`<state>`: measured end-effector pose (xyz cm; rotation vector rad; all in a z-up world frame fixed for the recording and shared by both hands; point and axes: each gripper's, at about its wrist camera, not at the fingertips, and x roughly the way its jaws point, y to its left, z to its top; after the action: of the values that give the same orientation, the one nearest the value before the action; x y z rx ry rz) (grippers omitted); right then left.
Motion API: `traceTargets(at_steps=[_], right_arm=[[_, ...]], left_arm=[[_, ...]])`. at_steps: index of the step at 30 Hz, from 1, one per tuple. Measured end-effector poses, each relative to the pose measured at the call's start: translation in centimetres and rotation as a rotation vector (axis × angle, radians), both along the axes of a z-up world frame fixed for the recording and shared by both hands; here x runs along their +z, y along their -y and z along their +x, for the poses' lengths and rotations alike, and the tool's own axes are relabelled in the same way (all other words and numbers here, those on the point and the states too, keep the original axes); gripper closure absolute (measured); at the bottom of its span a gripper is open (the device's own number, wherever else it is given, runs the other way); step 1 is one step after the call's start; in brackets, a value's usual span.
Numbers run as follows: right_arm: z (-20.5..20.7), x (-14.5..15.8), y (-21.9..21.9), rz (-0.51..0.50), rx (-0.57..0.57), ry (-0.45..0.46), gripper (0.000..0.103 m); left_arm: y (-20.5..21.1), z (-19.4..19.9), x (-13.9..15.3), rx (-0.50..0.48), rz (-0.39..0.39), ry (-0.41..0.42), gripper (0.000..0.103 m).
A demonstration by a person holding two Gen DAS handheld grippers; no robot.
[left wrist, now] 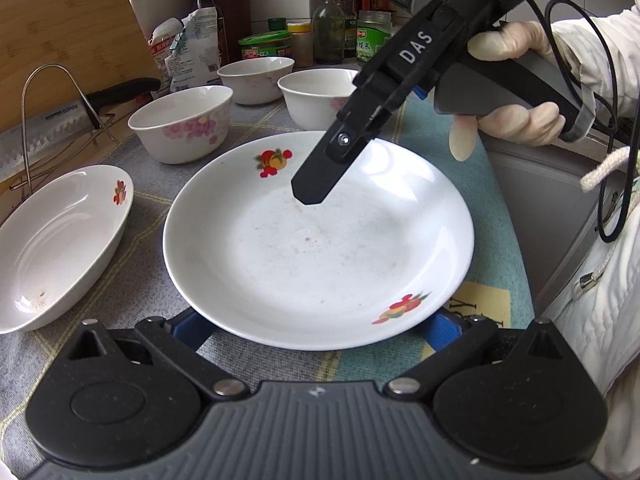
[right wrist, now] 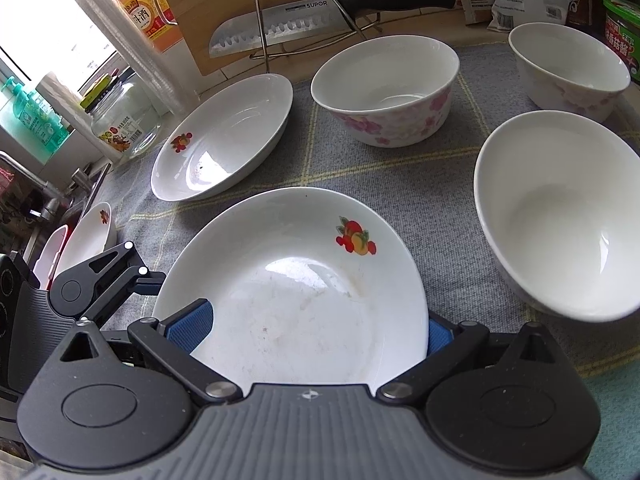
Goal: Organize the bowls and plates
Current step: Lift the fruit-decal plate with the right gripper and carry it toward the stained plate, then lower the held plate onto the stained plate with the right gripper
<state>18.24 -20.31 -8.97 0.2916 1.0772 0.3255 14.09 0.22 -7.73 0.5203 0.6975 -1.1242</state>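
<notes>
A white plate with fruit prints (left wrist: 320, 248) lies on the grey mat in front of my left gripper (left wrist: 316, 328), whose blue pads (left wrist: 440, 330) stand wide at the plate's near rim, open. My right gripper (left wrist: 308, 196) hovers over the plate's far half; in the right wrist view the same plate (right wrist: 296, 300) sits between its open blue pads (right wrist: 192, 326). A second fruit plate (left wrist: 60, 244) (right wrist: 224, 136) lies to the left. Three white bowls stand behind: two with pink flowers (left wrist: 184, 124) (right wrist: 384, 92), (left wrist: 256, 78) (right wrist: 568, 72), and one nearer the right (left wrist: 316, 96) (right wrist: 560, 216).
A wire rack (right wrist: 280, 8) with a knife (right wrist: 288, 28) and a wooden board (left wrist: 68, 40) stand at the back. Bottles and jars (left wrist: 340, 28) line the wall. A glass jar (right wrist: 124, 120), more dishes (right wrist: 88, 236) and a sink lie left.
</notes>
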Motion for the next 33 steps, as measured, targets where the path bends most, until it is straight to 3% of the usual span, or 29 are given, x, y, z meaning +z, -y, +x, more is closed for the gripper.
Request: traceTargets(at_steps=[17, 33], right_arm=[[-0.1, 0.7, -0.9, -0.022, 0.039, -0.003, 0.000], [-0.3, 2.9, -4.4, -0.047, 0.189, 0.035, 0.000]], left_arm=[[-0.5, -0.5, 0.9, 0.023, 0.004, -0.007, 0.001], [-3.6, -2.5, 3.6, 0.146, 0.012, 0.021, 0.001]])
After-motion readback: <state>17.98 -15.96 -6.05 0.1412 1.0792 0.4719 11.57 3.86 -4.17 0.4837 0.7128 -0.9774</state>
